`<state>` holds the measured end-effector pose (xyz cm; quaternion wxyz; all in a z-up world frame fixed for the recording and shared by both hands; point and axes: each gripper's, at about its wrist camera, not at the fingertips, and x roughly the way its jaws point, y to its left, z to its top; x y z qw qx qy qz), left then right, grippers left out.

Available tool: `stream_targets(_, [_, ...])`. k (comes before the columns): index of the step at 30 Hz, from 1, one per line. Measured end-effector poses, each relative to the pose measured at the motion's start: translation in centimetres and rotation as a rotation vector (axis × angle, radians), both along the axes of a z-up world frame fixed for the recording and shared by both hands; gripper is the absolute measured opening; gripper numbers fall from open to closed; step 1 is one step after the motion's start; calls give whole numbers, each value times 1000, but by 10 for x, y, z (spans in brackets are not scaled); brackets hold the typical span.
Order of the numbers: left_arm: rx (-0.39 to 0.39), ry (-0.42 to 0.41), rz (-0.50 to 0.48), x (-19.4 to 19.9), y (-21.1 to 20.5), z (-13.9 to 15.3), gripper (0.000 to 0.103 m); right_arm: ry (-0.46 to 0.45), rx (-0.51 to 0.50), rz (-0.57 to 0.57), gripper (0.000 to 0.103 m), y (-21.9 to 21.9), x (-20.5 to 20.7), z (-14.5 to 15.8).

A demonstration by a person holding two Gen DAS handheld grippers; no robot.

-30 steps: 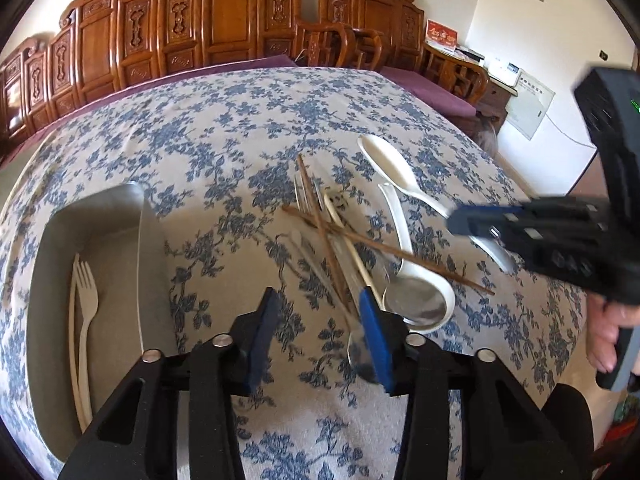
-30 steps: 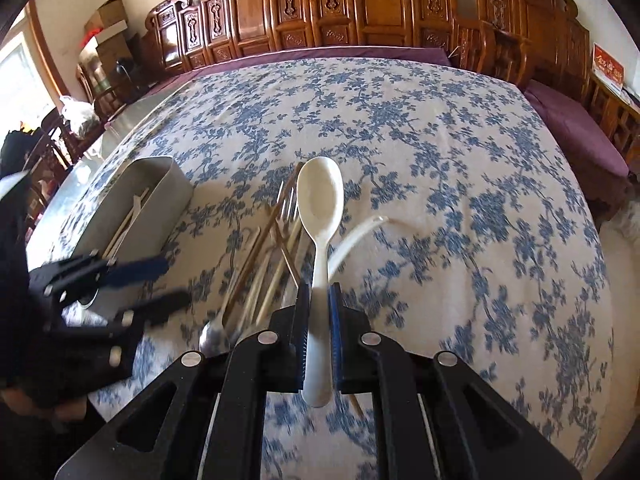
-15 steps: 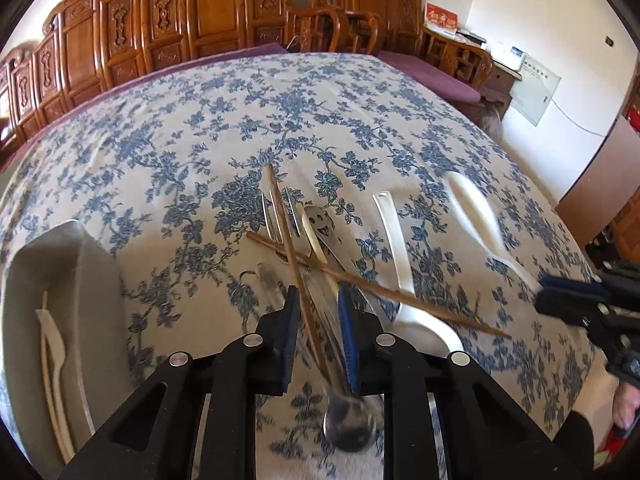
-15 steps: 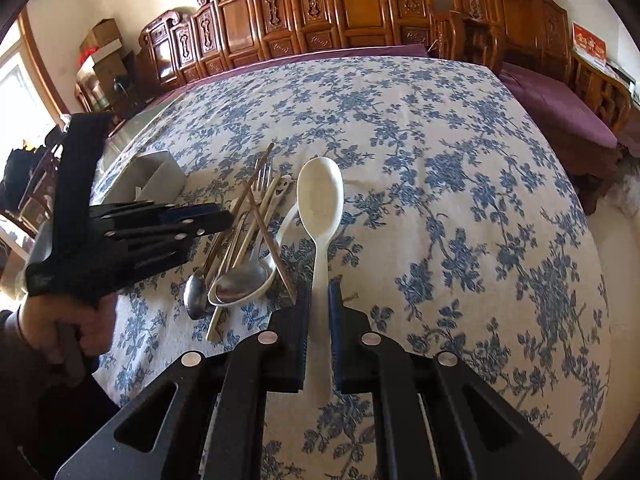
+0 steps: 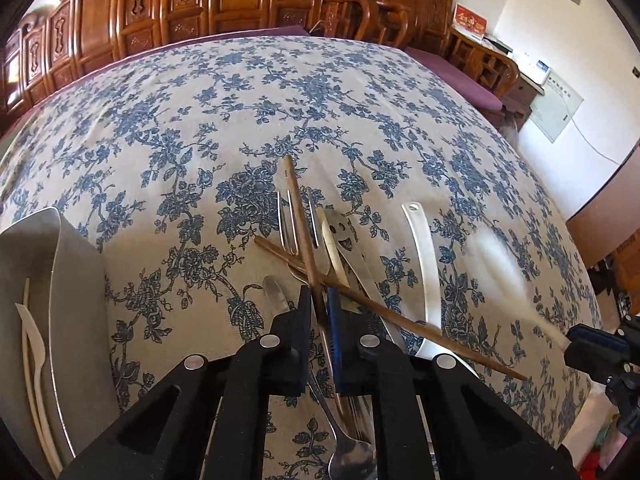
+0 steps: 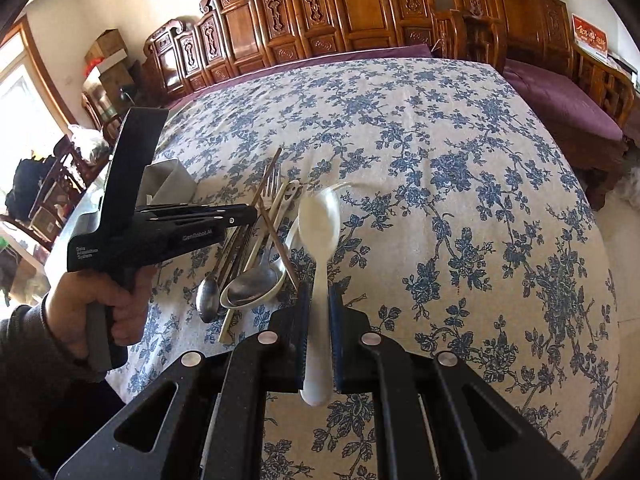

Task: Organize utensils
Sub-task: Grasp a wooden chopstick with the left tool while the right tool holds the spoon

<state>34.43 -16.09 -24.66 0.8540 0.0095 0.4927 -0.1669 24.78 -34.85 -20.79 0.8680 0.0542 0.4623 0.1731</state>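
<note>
Home dining or sitting room. Carved reddish-brown wooden chairs lined along the far wall, purple seat cushions on a wooden bench to the right. Large surface under a cream cloth with blue flower print, loose cutlery pile on it. White plastered walls, grey wall panel box, stacked cardboard boxes in the corner beside a bright window.
</note>
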Motion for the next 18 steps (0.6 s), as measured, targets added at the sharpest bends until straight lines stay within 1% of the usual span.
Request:
stream_targets(1, [0, -3, 1, -1, 0, 1, 4, 3, -2, -1, 1, 0, 0, 0])
stream_targets(8, [-2, -50, -6, -14, 2, 25, 4, 12, -22, -7, 1, 0, 1, -6])
stream_targets(11, [-8, -84, -13, -22, 4, 39, 4, -4, -70, -1, 1, 2, -1, -11])
stream_targets(13, [-21, -105, -16, -29, 7, 50, 4, 11, -67, -4, 4, -1, 0, -17])
stream_targets(15, [-30, -116, -21, -34, 9, 56, 4, 30, -71, 3, 5, 1, 1, -24])
stream_targets(18, [-42, -130, -28, -41, 13, 64, 4, 32, -103, 26, 8, 6, 0, -33])
